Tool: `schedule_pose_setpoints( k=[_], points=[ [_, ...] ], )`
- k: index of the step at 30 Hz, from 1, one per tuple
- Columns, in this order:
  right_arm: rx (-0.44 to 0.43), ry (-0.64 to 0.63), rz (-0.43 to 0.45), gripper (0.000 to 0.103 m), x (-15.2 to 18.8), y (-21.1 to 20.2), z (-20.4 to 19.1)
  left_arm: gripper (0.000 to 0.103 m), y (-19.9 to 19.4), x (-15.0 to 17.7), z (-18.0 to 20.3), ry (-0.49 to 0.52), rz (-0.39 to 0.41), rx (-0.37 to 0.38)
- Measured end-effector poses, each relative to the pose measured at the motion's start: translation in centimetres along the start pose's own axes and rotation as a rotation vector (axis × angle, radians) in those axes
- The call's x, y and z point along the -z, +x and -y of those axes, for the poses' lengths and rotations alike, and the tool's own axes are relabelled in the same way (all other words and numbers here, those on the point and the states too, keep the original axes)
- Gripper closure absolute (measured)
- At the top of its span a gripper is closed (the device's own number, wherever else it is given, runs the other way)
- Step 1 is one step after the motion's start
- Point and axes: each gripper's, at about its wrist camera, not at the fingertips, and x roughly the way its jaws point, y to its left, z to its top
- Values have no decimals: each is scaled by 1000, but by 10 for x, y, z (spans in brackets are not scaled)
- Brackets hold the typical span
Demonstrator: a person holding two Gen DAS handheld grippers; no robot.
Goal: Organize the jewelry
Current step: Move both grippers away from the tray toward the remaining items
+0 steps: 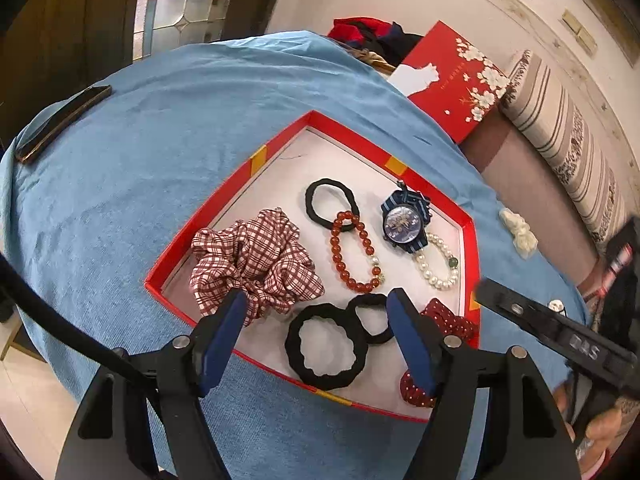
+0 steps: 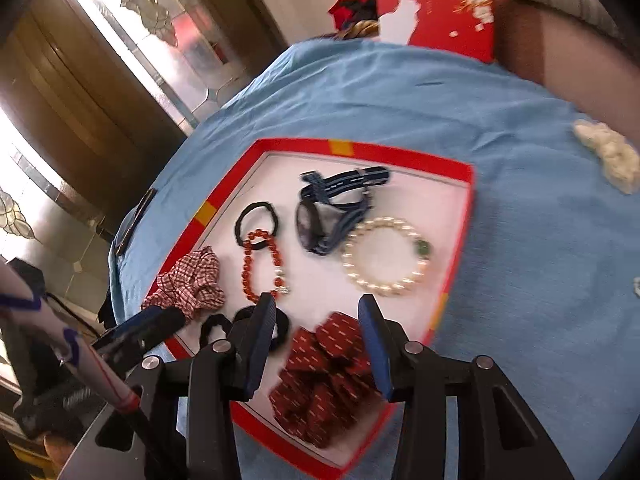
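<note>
A red-rimmed white tray on the blue cloth holds a plaid scrunchie, several black hair ties, a red bead bracelet, a pearl bracelet, a blue watch and a dark red dotted scrunchie. My left gripper is open and empty above the black ties. My right gripper is open and empty just above the dotted scrunchie. A cream scrunchie lies outside the tray.
A dark phone lies at the cloth's far left edge. A red floral box lid stands behind the table beside a striped sofa. A small white item lies on the cloth at right.
</note>
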Motion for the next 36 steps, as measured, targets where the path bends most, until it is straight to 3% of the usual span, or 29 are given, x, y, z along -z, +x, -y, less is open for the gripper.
schedule_pose_setpoints(
  k=[12, 24, 30, 36],
  points=[
    [116, 41, 61, 50, 46, -53, 50, 32, -1, 4, 21, 25, 48, -55],
    [161, 123, 85, 50, 85, -87, 97, 31, 19, 20, 73, 190, 15, -96],
    [204, 172, 91, 50, 104, -101, 123, 31, 22, 36, 105, 319, 50, -167],
    [248, 222, 97, 50, 124, -114, 149, 31, 19, 55, 128, 402, 57, -178]
  ],
)
